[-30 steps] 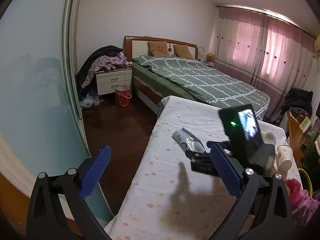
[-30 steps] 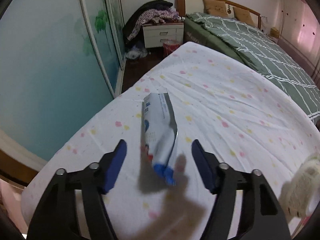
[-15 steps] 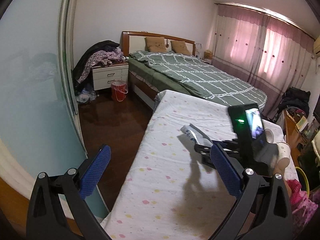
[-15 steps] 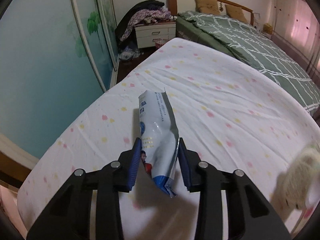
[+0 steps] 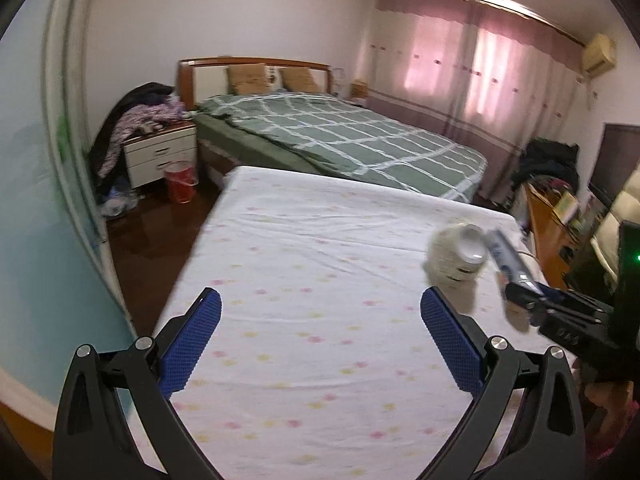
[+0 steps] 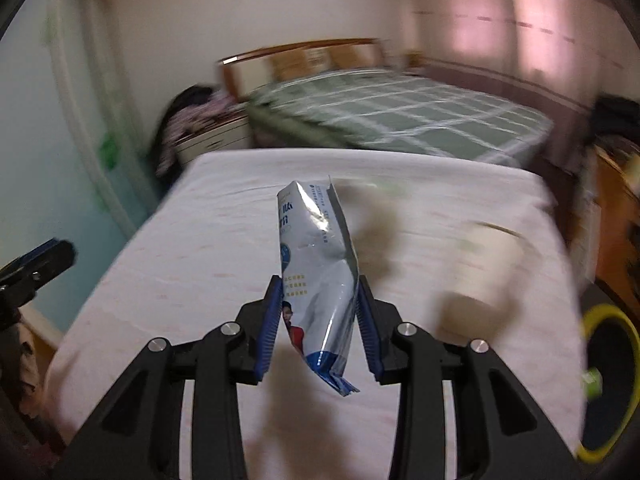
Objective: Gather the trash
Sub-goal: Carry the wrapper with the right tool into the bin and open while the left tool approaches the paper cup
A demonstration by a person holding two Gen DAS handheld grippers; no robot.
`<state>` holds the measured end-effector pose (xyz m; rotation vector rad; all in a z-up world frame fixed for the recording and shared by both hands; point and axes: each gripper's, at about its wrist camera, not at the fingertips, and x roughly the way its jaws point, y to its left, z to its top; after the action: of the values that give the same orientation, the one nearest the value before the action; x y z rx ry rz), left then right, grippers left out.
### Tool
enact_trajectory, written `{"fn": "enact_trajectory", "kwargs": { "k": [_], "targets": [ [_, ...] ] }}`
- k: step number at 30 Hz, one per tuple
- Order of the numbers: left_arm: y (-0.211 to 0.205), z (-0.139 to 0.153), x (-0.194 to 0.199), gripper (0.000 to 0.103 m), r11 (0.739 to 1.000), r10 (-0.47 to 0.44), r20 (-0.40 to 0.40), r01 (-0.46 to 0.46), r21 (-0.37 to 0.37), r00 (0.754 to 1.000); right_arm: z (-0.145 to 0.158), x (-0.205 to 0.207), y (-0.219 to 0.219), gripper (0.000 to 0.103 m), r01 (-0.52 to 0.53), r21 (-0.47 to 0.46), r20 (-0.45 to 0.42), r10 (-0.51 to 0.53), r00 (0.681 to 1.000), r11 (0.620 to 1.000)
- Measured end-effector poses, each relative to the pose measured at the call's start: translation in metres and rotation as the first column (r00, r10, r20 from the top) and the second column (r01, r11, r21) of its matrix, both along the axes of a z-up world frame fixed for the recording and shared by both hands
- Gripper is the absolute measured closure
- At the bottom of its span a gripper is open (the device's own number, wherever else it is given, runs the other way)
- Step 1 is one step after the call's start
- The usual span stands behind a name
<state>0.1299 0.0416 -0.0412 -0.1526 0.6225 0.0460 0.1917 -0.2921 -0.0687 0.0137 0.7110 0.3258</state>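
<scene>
Risk: the wrapper [image 6: 316,264] is thin and slick, pinched only low on its sides by the right gripper [image 6: 318,322], so it may slip or fold out in transit. Item: silver and blue foil packet, creased, torn open on top, held upright above the near edge of the mattress [image 6: 200,248]. Left gripper [image 5: 320,344]: spread wide, empty, over the mattress.

A small bed [image 5: 304,320] with a white sheet dotted in pink and yellow carries the things. A pale paper cup [image 5: 458,258] sits near its right edge, toward the far corner; in the right wrist view it is blurred [image 6: 494,264]. Its far edge meets a larger bed with a green checked cover [image 5: 344,140].
</scene>
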Motion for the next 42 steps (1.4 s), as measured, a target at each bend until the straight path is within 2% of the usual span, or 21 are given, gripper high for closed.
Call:
{"fn": "enact_trajectory", "kwargs": {
  "k": [2,5,9,12,18,21,27,29,34,42],
  "targets": [
    [-0.018,0.001,0.006,0.005,0.999,-0.036,0.001,0.036,0.011,0.999,0.0,-0.007,-0.038,0.068,0.111,0.01,0.016,-0.111,0.994,0.994],
    [-0.051,0.001,0.017,0.005,0.995,-0.101,-0.006,0.101,0.027,0.995,-0.001,-0.015,-0.094,0.067,0.268,0.036,0.029,-0.269,0.963,0.963],
    [-0.087,0.001,0.028,0.005,0.984,-0.171,-0.013,0.172,0.036,0.985,-0.01,-0.025,-0.169,0.068,0.483,0.045,0.01,-0.484,0.875,0.875],
    [-0.115,-0.002,0.037,0.005,0.974,-0.224,-0.027,0.225,0.039,0.974,-0.02,-0.026,-0.209,0.068,0.584,0.043,-0.021,-0.584,0.812,0.811],
    [-0.169,-0.011,0.055,0.005,0.942,-0.33,-0.067,0.333,0.043,0.942,-0.034,-0.028,-0.261,0.067,0.711,0.006,-0.034,-0.71,0.703,0.703],
    [-0.193,-0.015,0.065,0.005,0.923,-0.374,-0.085,0.38,0.057,0.923,-0.042,-0.032,-0.275,0.067,0.746,0.008,-0.047,-0.745,0.665,0.666],
    [-0.23,-0.02,0.084,0.005,0.894,-0.432,-0.107,0.441,0.083,0.896,-0.06,-0.026,-0.291,0.064,0.784,0.002,-0.082,-0.781,0.619,0.621],
    [-0.241,-0.023,0.091,0.005,0.885,-0.448,-0.119,0.458,0.082,0.886,-0.059,-0.028,-0.29,0.046,0.791,0.008,-0.074,-0.788,0.611,0.612],
    [-0.254,-0.029,0.1,0.005,0.871,-0.469,-0.131,0.482,0.092,0.873,-0.058,-0.028,-0.285,0.044,0.786,0.008,-0.073,-0.783,0.617,0.618],
    [-0.27,-0.038,0.122,0.005,0.869,-0.468,-0.161,0.486,0.098,0.869,-0.056,-0.029,-0.284,0.041,0.781,0.013,-0.071,-0.779,0.623,0.624]
  ]
}}
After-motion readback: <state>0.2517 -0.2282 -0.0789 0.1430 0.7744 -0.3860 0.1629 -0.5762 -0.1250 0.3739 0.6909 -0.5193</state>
